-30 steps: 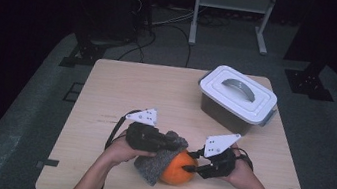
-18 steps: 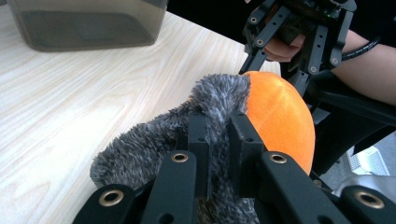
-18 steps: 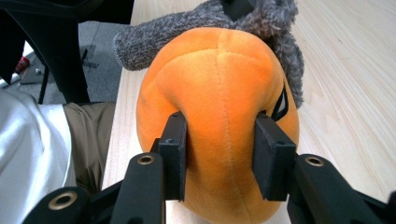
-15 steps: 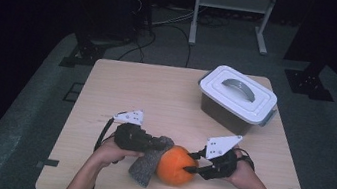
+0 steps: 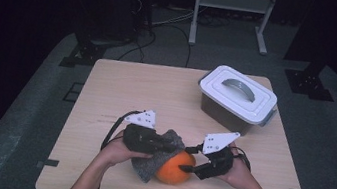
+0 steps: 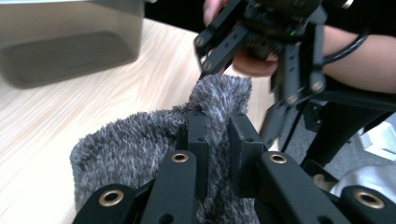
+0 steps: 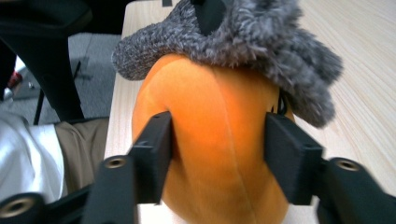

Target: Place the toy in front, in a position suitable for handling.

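Left tongs [image 6: 215, 140] clamping grey cloth [image 6: 140, 144]

On the counter [image 5: 121, 92], the ball [image 5: 173, 168] sits near the front edge, with the cloth [image 5: 161, 149] draped over its top and left side. The left tongs [image 5: 168, 147] lie left of the ball, the right tongs [image 5: 188, 168] on its right (one jaw at each flank). The lidded box [image 5: 237, 97] stands behind, toward the far right corner, well apart.
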A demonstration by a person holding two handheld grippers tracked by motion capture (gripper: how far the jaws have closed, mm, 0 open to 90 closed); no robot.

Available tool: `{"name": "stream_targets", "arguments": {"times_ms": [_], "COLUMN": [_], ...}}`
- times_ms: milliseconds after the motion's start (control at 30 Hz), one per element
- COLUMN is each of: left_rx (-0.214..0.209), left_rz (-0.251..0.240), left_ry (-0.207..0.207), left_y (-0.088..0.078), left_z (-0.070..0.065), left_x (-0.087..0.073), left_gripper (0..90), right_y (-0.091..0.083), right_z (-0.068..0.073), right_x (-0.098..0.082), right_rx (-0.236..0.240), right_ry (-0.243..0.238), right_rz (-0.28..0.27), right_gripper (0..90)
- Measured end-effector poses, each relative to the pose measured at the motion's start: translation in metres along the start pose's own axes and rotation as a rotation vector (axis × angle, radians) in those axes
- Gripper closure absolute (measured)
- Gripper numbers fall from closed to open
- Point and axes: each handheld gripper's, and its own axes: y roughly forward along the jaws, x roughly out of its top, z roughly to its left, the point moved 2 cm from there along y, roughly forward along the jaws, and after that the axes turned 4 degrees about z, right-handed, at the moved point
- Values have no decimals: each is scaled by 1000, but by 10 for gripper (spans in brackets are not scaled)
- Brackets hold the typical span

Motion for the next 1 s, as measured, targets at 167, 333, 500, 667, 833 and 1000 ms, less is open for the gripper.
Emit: {"name": "stream_targets", "arguments": {"times_ms": [167,333,500,667,833,1000], "left_rx": [5,-23,-25,-9,9,19], "left_rz": [-8,-13,-7,-35,-52,-71], "left_ry": [-5,20,59,10,-49,-90], "left_y": [-3,0,6,-1,-5,1], "left_z": [2,-5,-10,1,14,19], "left_x": [-3,7,17,7,-10,-17], "left_gripper": [811,811,811,810,809,809], "right_y": [-2,6,10,0,-12,-13], "right_z": [-1,3,8,-3,-14,-13], "right_x": [-7,0,4,-8,-24,-21], "right_rx": [-29,-25,-25,-23,-25,-24], "right_ry": [30,10,-17,28,88,102], "right_rz": [15,45,53,35,18,28], "right_gripper": [396,584,657,677,664,524]}}
